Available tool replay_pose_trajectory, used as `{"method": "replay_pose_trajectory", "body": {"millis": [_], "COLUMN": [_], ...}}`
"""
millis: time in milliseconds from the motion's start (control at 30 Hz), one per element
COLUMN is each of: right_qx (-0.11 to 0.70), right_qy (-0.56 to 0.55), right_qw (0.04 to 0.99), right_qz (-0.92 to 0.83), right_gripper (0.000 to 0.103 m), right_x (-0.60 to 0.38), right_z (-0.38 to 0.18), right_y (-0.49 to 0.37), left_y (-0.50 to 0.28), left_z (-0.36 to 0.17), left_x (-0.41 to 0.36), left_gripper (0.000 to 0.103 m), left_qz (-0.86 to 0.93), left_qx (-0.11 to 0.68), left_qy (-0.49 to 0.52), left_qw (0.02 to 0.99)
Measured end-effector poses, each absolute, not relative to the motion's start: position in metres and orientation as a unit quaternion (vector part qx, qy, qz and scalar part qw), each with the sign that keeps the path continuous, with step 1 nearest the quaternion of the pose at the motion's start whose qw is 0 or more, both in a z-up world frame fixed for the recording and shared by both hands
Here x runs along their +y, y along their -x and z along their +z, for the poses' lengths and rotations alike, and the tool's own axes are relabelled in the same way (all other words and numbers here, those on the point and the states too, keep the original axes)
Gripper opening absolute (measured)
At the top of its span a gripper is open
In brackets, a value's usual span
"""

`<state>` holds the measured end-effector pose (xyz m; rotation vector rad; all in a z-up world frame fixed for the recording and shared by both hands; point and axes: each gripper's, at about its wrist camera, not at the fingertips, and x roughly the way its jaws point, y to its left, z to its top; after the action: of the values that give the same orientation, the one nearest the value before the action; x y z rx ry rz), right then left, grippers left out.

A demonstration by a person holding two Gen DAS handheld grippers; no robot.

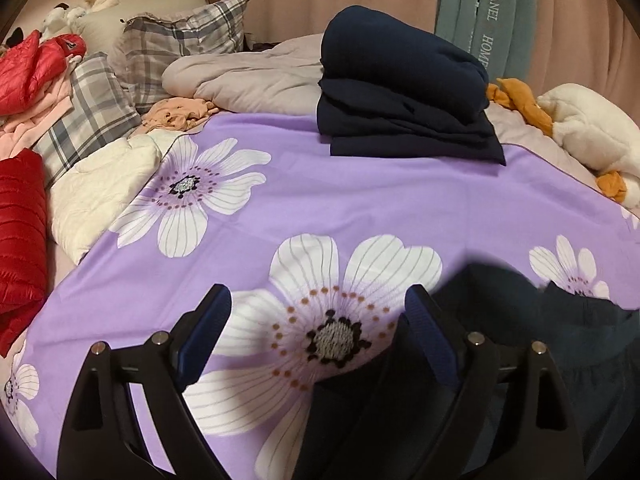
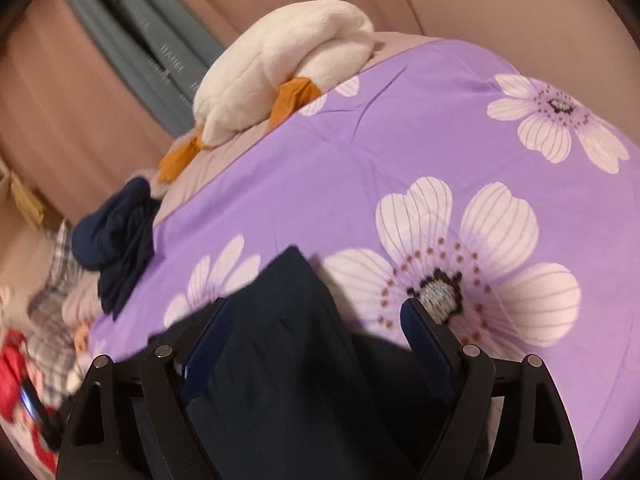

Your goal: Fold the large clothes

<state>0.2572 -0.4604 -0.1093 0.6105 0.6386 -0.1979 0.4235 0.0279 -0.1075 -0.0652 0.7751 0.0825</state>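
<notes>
A dark navy garment (image 1: pixel 532 320) lies on the purple flowered sheet (image 1: pixel 320 200) at the lower right of the left wrist view, part of it under my left gripper (image 1: pixel 318 300), whose jaws stand wide open above the sheet. In the right wrist view the same dark garment (image 2: pixel 288 340) lies between the wide-open jaws of my right gripper (image 2: pixel 316 312), with a corner poking forward. A folded stack of navy clothes (image 1: pixel 404 88) sits at the far edge of the sheet; it also shows in the right wrist view (image 2: pixel 116 236).
A white plush duck (image 1: pixel 588 136) with orange feet lies at the right edge; it also shows in the right wrist view (image 2: pixel 280 68). Plaid pillows (image 1: pixel 160 48), a red puffer jacket (image 1: pixel 20 236), a cream quilt (image 1: pixel 100 184) and a grey duvet (image 1: pixel 248 76) crowd the left and back. Pink curtains (image 1: pixel 580 20) hang behind.
</notes>
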Motion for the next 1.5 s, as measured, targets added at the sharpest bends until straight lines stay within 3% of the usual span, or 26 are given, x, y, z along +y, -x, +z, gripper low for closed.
{"method": "replay_pose_trajectory", "body": {"millis": [367,433,600,867,1500], "right_qx": [0.350,0.353,0.371,0.397,0.381], "right_qy": [-0.192,-0.168,-0.130,-0.045,-0.132], "right_qw": [0.917,0.921,0.919,0.917,0.915], "right_qz": [-0.017,-0.005,0.014,-0.007,-0.020], "right_gripper": [0.085,0.085,0.085,0.085,0.085], "right_x": [-0.396,-0.382,-0.354,-0.329,-0.358], "right_z": [-0.122,-0.122,-0.129,-0.156,-0.150], "right_y": [-0.207,-0.200,-0.199,-0.189,-0.112], "left_y": [-0.343,-0.329,-0.310,-0.285,-0.218], "left_z": [-0.132,-0.138,-0.153,-0.184,-0.181], "left_x": [0.022,0.014,-0.002,0.014,0.090], "left_gripper": [0.087,0.080,0.076,0.076,0.078], "left_qz": [-0.096,-0.113,-0.135,-0.137,-0.095], "left_qx": [0.420,0.424,0.432,0.458,0.484], "left_qy": [0.051,0.038,0.015,0.038,0.110], "left_qw": [0.901,0.898,0.892,0.877,0.863]}}
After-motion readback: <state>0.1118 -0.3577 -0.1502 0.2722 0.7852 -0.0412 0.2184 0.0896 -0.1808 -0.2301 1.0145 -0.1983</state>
